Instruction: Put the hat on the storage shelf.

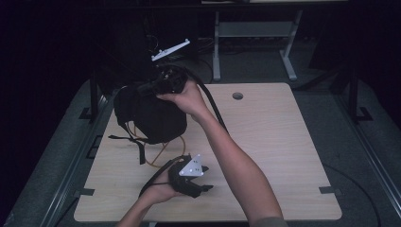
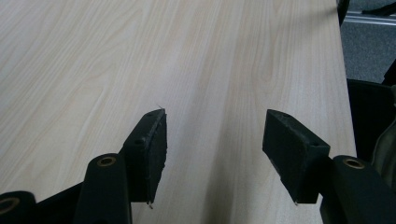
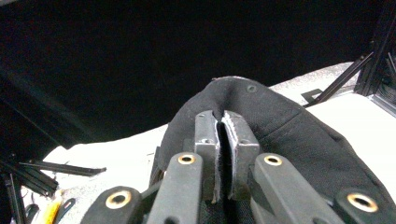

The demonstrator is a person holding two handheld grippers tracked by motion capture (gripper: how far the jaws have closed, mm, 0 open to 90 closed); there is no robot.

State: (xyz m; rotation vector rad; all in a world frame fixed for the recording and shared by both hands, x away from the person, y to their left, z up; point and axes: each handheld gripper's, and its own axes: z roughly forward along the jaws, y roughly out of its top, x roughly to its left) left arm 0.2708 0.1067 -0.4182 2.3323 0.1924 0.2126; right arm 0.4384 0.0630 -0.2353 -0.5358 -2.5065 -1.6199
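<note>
Right gripper [image 3: 223,154] view: jaws clenched on black bag [image 1: 151,116] fabric, upper centre. High view: left gripper [image 1: 189,177] on counter [image 1: 283,142], jaws released.

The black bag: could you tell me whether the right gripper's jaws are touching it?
Touching. In the right gripper view, the right gripper has its jaws pressed together on a fold of the black bag, with no gap visible between pads and fabric.

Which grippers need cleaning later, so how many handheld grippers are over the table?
2. The right gripper pinches the black fabric bag at the far left; the left gripper rests open near the front edge.
</note>
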